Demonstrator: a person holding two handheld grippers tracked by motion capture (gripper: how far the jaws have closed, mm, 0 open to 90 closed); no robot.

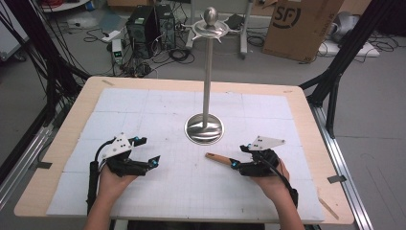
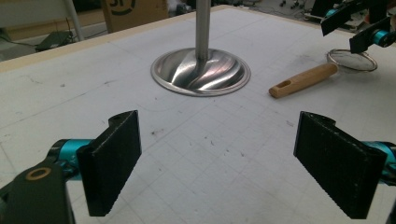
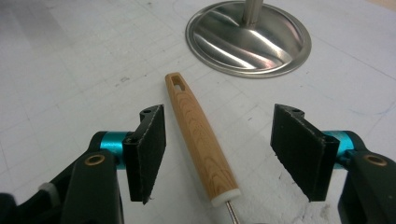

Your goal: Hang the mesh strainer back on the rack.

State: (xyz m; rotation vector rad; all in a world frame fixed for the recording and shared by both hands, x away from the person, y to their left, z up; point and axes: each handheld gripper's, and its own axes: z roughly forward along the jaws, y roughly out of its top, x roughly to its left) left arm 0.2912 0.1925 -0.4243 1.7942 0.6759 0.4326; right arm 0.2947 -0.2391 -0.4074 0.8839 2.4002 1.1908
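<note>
Right gripper (image 3: pixel 217 154) low over table (image 1: pixel 67 139), jaws wide apart astride wooden-handled strainer (image 3: pixel 198 135), pads clear. Strainer flat, just near-right of metal stand (image 1: pixel 205 128). Left gripper (image 2: pixel 217 163) open, empty, at near left.

A brown cardboard box (image 1: pixel 300 26) on the floor beyond the far edge of the table, well away from both grippers and off to the right gripper's side, bears large dark printed letters reading "SF" inside a partial ring; in the left gripper view a piece of that same printed mark shows, too cropped to read
</note>
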